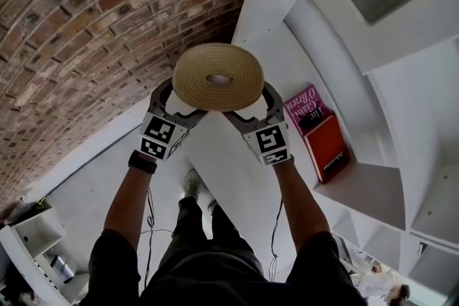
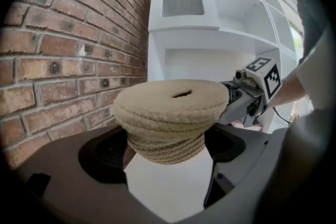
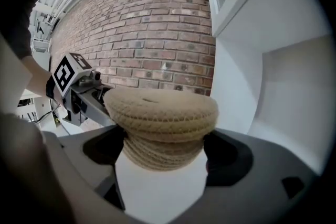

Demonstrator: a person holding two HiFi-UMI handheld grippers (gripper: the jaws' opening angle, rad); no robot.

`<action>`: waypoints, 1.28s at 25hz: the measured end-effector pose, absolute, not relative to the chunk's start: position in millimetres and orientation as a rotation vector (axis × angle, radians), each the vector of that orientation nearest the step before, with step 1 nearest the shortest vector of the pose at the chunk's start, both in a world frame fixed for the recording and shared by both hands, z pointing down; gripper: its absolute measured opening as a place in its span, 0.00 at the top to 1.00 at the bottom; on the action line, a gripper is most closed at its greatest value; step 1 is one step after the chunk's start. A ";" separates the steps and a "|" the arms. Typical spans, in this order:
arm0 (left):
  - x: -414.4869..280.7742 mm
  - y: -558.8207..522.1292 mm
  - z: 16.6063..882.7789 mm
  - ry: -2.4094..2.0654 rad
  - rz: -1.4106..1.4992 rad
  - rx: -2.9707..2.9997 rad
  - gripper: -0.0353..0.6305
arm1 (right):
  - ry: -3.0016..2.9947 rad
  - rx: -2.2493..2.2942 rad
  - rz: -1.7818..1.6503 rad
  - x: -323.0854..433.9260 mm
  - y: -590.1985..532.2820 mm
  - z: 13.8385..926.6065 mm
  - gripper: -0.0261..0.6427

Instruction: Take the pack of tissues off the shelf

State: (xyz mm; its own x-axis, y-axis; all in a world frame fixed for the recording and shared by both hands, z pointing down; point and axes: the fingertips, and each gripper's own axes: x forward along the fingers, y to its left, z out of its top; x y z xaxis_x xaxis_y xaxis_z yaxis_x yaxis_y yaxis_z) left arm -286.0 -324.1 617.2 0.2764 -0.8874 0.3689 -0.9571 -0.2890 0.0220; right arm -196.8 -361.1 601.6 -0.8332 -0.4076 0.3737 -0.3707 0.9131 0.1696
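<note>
At frame centre, the left tongs (image 1: 177,108) and right tongs (image 1: 257,108) each clench the woven tissue holder (image 1: 218,77) from opposite sides, beside the white shelf (image 1: 337,54).

The tissue holder (image 1: 218,77) is sandy tan all over, with a woven rope pattern going round in rings. The brick wall (image 1: 79,32) is red-brown with pale lines between the bricks. The shelf (image 1: 280,18) is white. One book (image 1: 328,148) on it is red, and the pink book (image 1: 305,102) has white letters. The left tool (image 2: 167,152) and the right tool (image 3: 164,149) are dark grey. Each has a marker cube (image 1: 159,136) of black and white squares.
</note>
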 end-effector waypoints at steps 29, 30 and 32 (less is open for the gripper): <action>-294.8 -324.6 807.9 -1.635 0.622 2.169 0.25 | -2.519 0.462 -0.001 -207.2 -368.6 804.4 0.24; -295.6 -324.6 808.2 -1.639 0.620 2.167 0.25 | -2.519 0.458 -0.007 -208.0 -368.8 804.9 0.24; -296.6 -322.7 810.1 -1.637 0.627 2.158 0.25 | -2.513 0.449 -0.017 -207.9 -367.7 805.7 0.23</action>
